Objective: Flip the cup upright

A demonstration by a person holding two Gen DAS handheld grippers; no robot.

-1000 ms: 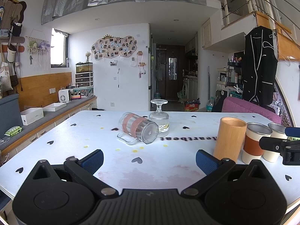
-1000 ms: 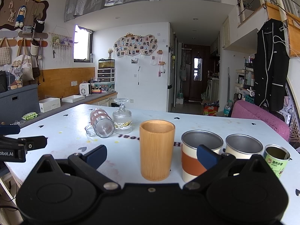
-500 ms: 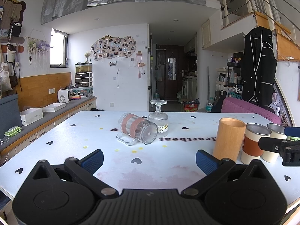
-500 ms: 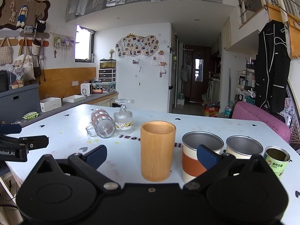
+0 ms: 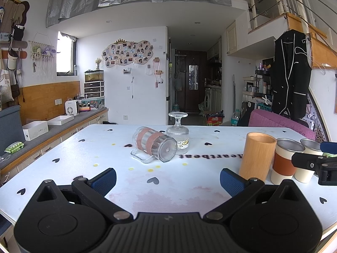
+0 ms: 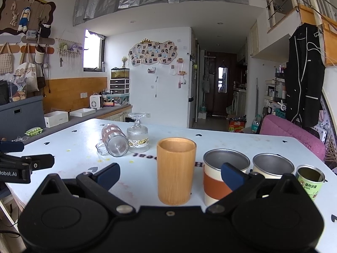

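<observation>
Nearest, the left gripper (image 5: 168,179) and right gripper (image 6: 170,175) are held level, jaws spread wide, nothing gripped. Beyond, left of the cylindrical wooden cup (image 6: 176,170), the clear ribbed mug (image 5: 154,147) lies sideways on the table (image 5: 88,147).

Tipped mug (image 5: 154,146) apparently touching goblet (image 5: 178,136)

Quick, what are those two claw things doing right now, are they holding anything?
Left gripper: open, holding nothing, fingers above the bare table.
Right gripper: open, holding nothing; the wooden cup stands beyond its fingers.
</observation>
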